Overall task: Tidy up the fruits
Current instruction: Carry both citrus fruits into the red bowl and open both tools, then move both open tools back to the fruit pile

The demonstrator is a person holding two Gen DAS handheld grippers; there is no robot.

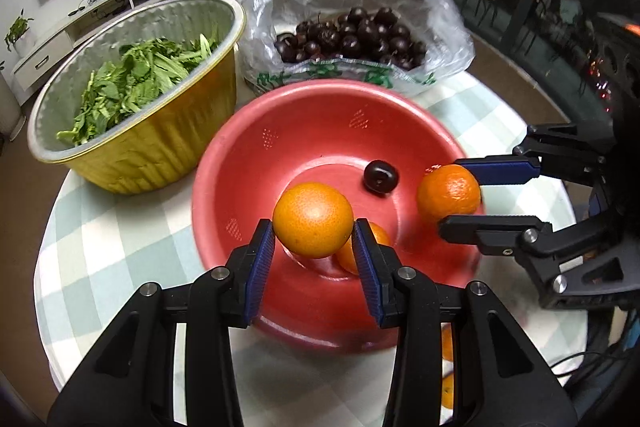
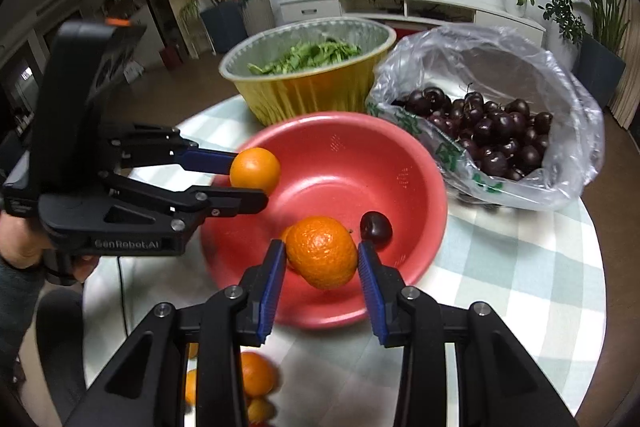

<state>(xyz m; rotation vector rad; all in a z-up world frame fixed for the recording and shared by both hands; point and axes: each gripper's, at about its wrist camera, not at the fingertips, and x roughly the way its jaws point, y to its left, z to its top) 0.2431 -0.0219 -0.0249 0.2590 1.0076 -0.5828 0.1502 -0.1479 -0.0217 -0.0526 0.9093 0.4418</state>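
Note:
A red bowl (image 1: 280, 131) (image 2: 400, 155) stands in the middle of the round table. In it lie one dark cherry (image 1: 380, 176) (image 2: 375, 225) and an orange (image 1: 380, 231), mostly hidden. My left gripper (image 1: 314, 231) (image 2: 250, 179) is shut on a smooth orange (image 1: 313, 219) (image 2: 256, 169) and holds it over the bowl's near-left side. My right gripper (image 2: 322, 259) (image 1: 460, 191) is shut on a second, bumpier orange (image 2: 322, 251) (image 1: 449, 194) over the bowl's right side.
A gold foil tub (image 1: 160, 147) (image 2: 320, 95) of green leaves stands behind the bowl on the left. A clear plastic bag (image 1: 452, 27) (image 2: 576, 131) holds many dark cherries. Several more oranges (image 2: 256, 373) lie near the table's front edge. The checked tablecloth (image 1: 100, 247) covers the table.

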